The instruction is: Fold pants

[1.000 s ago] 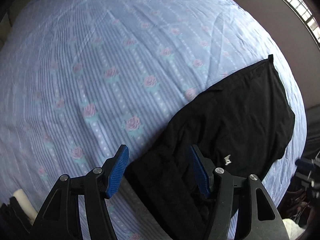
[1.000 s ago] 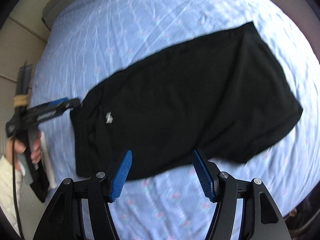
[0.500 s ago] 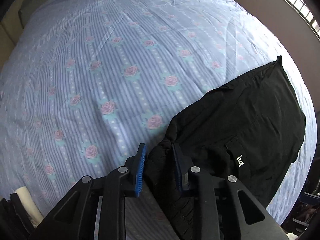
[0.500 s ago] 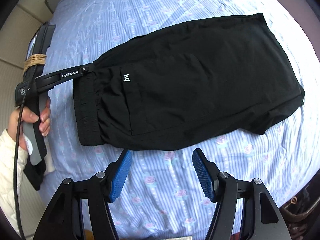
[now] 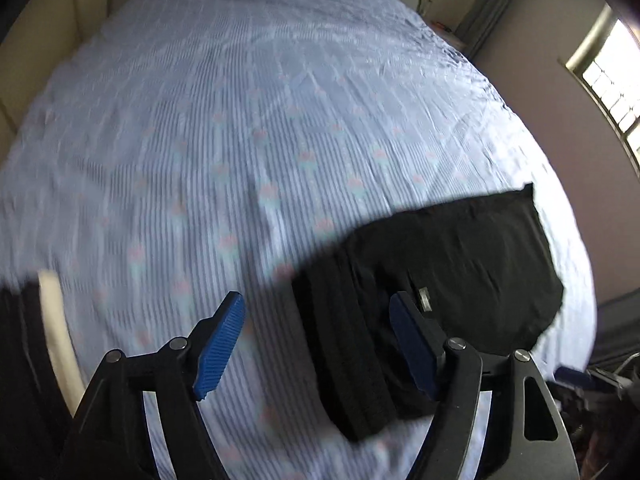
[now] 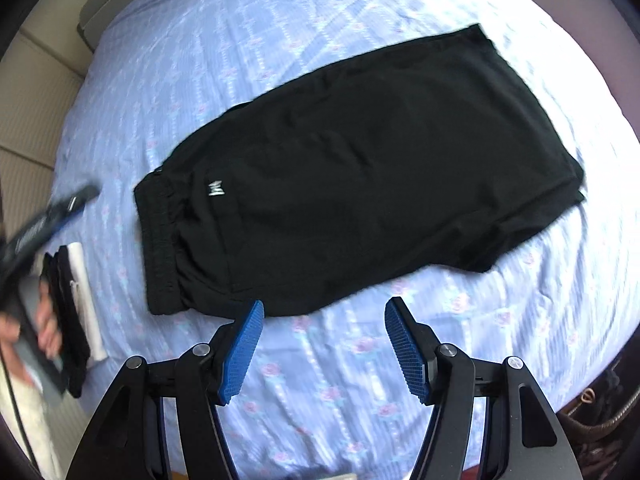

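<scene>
A bed covered by a blue striped sheet (image 6: 280, 60) with pink roses fills both views. One pair of black pants (image 6: 360, 168) lies flat on it, already doubled over, waistband toward the left. One small stack of dark and white folded clothes (image 6: 76, 300) sits at the bed's left edge, blurred. The left gripper (image 5: 316, 340) is spread wide above the waistband, holding nothing. The right gripper (image 6: 324, 344) is equally wide, empty, just beside the pants' near edge.

bedroom | bed (image 5: 280, 120) with floral sheet | window (image 5: 612, 80)
</scene>
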Action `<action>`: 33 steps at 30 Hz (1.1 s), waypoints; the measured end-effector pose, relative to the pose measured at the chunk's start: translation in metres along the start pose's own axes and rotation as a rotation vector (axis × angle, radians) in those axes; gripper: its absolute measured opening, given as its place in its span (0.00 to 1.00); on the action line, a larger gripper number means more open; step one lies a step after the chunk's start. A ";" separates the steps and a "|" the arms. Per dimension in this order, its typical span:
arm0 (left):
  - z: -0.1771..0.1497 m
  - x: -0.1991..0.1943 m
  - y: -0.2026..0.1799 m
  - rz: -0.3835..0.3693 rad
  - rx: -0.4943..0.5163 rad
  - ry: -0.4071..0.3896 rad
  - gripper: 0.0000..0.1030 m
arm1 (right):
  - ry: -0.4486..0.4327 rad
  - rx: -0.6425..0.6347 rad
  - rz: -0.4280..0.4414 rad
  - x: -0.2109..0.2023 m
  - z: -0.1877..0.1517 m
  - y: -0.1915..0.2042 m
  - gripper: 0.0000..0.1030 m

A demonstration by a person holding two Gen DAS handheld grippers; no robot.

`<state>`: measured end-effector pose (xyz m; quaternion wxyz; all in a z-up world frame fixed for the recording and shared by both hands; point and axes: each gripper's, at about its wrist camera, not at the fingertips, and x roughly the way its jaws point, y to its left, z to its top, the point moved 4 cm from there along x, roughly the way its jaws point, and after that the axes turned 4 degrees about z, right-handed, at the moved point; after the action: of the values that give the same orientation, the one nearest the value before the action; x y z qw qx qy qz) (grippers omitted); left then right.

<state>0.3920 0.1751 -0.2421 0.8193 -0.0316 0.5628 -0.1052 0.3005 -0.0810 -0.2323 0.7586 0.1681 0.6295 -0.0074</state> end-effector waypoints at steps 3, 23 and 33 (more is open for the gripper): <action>-0.036 0.008 -0.010 -0.044 -0.029 0.068 0.72 | 0.014 0.049 -0.004 -0.003 -0.014 -0.026 0.63; -0.118 0.049 -0.030 -0.160 -0.500 0.053 0.75 | 0.148 0.113 -0.048 -0.004 -0.058 -0.074 0.63; -0.109 0.092 -0.005 -0.252 -0.651 0.067 0.68 | 0.118 -0.011 -0.008 0.003 -0.031 -0.016 0.63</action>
<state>0.3220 0.1583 -0.3646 0.7279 -0.3569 0.5850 -0.0217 0.2680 -0.0878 -0.2437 0.7211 0.1613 0.6738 0.0029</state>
